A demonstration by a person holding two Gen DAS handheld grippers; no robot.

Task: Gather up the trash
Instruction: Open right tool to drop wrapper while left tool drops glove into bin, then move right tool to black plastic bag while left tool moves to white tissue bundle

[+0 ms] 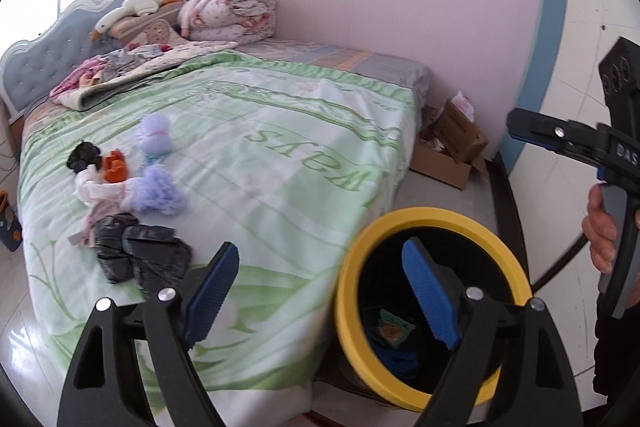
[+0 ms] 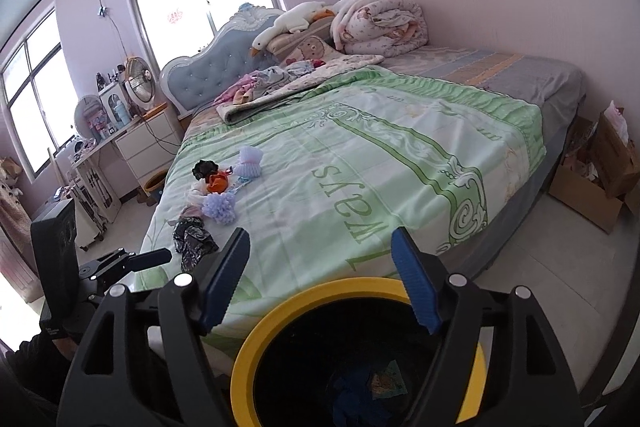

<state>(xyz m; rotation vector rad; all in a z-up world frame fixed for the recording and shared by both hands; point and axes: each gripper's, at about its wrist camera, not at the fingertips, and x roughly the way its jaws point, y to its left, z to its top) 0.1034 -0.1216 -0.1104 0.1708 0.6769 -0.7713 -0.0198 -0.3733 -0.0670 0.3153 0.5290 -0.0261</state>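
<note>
Yellow-rimmed bin (image 2: 360,351) at bed (image 1: 280,155) foot, wrappers already inside. Left tool (image 1: 320,291) and right tool (image 2: 320,279) both spread apart, empty. Remaining trash (image 1: 132,195) clustered on blanket, well apart from bin. Risk: light fluffy scraps slipping from pads in transit, landing on floor.

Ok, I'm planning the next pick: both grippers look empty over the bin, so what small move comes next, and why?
Probably swing the left gripper toward the crumpled black bag, the nearest litter on the green bedspread. Both grippers stand open with nothing between the fingers, and the yellow-rimmed bin already holds a few pieces.
</note>
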